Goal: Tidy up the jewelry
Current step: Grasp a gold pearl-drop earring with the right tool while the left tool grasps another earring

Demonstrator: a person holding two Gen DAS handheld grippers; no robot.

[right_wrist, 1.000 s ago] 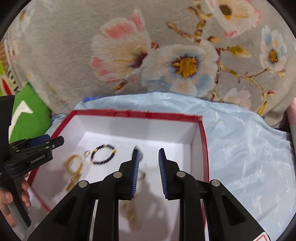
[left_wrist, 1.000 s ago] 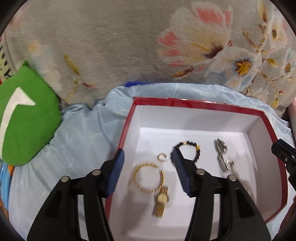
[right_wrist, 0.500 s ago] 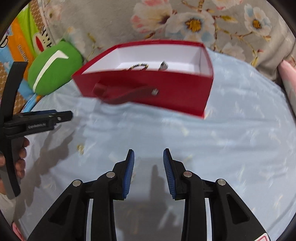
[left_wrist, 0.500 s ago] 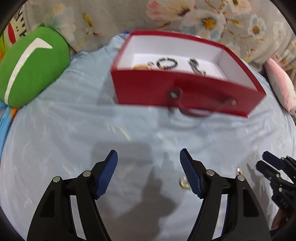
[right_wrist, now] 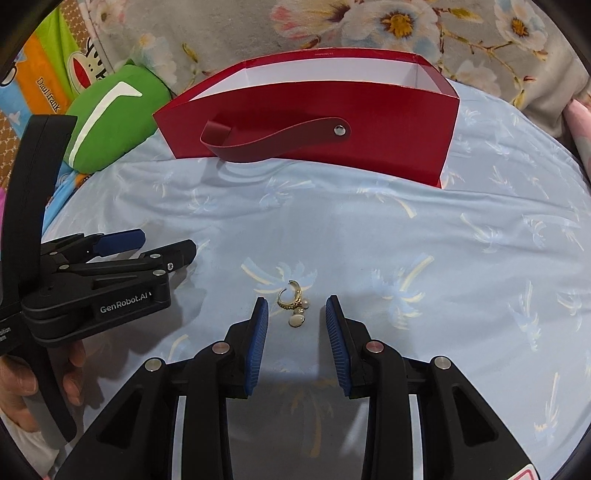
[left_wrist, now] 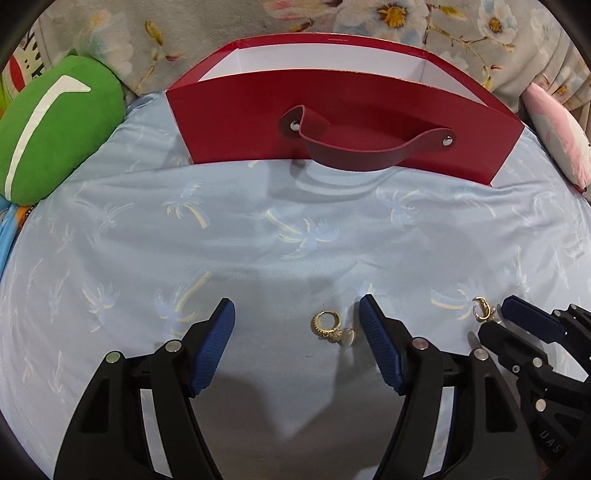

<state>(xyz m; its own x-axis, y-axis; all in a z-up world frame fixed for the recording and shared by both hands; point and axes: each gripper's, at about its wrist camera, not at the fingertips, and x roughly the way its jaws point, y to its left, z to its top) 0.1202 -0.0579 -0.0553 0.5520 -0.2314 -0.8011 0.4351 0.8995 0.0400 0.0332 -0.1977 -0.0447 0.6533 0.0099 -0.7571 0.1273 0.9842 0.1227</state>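
Looking through the left wrist view: left gripper [left_wrist: 297, 321] released, ribbed blue pads wide apart, straddling a gold hoop earring [left_wrist: 327, 325] with a pale disc charm, no contact. It lies flat on the light-blue palm-print sheet [left_wrist: 258, 229], soft and wrinkled. The second earring [left_wrist: 483, 308] sits to the right, just off the tip of the right gripper [left_wrist: 495, 321]. Red box [left_wrist: 332, 122], stiff card with a white lining and a riveted strap handle, stands at the far edge; near wall hides its inside. Green cushion [left_wrist: 55, 129] left, pink cushion [left_wrist: 554, 140] right, floral blanket [left_wrist: 406, 22] behind.

Right wrist view: right gripper [right_wrist: 295, 314] released, narrower gap, pads either side of the second earring [right_wrist: 293, 301], an open gold hoop with pearl-like drops. Not touching. Left gripper [right_wrist: 162, 243] enters side-on from the left, hand [right_wrist: 22, 380] on its grip; its earring is not visible here. Free sheet between both earrings and the red box [right_wrist: 388, 122].
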